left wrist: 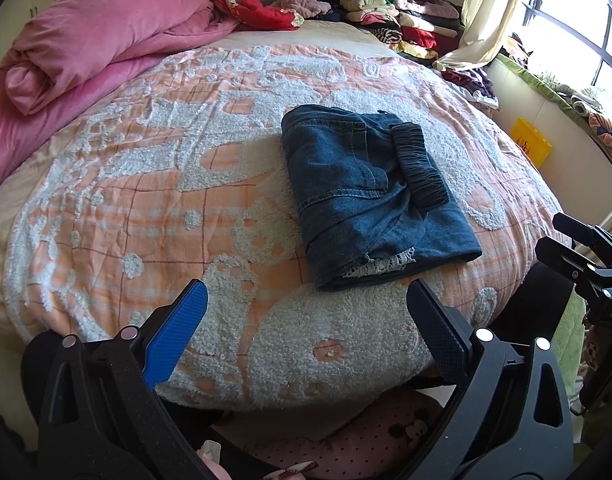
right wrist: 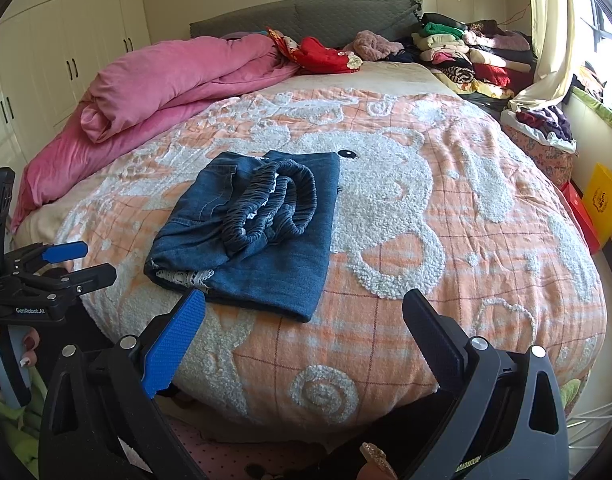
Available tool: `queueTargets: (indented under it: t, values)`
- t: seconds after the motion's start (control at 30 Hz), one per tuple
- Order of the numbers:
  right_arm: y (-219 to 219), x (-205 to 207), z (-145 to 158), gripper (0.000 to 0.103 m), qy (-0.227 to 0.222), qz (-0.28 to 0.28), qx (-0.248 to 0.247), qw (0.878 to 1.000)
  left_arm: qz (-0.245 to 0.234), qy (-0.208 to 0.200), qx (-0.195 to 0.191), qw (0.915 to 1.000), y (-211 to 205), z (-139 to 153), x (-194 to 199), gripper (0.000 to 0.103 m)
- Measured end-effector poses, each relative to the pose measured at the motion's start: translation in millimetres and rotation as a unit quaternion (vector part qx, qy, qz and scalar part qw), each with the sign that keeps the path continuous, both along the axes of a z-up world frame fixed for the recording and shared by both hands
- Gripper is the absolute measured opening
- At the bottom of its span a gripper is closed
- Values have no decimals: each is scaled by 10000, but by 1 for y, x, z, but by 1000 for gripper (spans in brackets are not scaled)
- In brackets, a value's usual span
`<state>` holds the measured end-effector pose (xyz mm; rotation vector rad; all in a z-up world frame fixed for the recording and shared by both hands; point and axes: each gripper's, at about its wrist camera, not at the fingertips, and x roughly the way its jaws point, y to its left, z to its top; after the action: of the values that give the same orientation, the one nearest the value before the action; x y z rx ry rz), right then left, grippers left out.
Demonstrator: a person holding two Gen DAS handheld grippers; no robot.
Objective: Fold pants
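Right wrist view: pants point(right wrist: 249, 236) sit folded mid-bed point(right wrist: 486, 264), both tools, left tool point(left wrist: 306, 324) and right tool point(right wrist: 303, 330), gaping empty. Denim looks soft but hefty, I'd grab the thick folded edge, not the stretchy waistband point(right wrist: 281, 200)

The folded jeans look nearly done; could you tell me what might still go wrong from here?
1. The elastic waistband sits bunched and looped on top of the jeans, so the bundle may spring open.
2. Lace trim pokes out of the near edge; an open left gripper or right gripper could snag it.
3. The plush blanket is soft, so pressing may skew the fold.
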<state>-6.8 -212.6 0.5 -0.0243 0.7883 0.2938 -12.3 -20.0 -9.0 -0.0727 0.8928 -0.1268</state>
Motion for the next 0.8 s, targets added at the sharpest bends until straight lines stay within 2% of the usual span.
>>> queueTargets:
  t: [0.8]
  values:
    - [-9, 3, -5, 98, 90, -166, -99, 9998, 61, 124, 24, 9999, 6, -3, 1, 93]
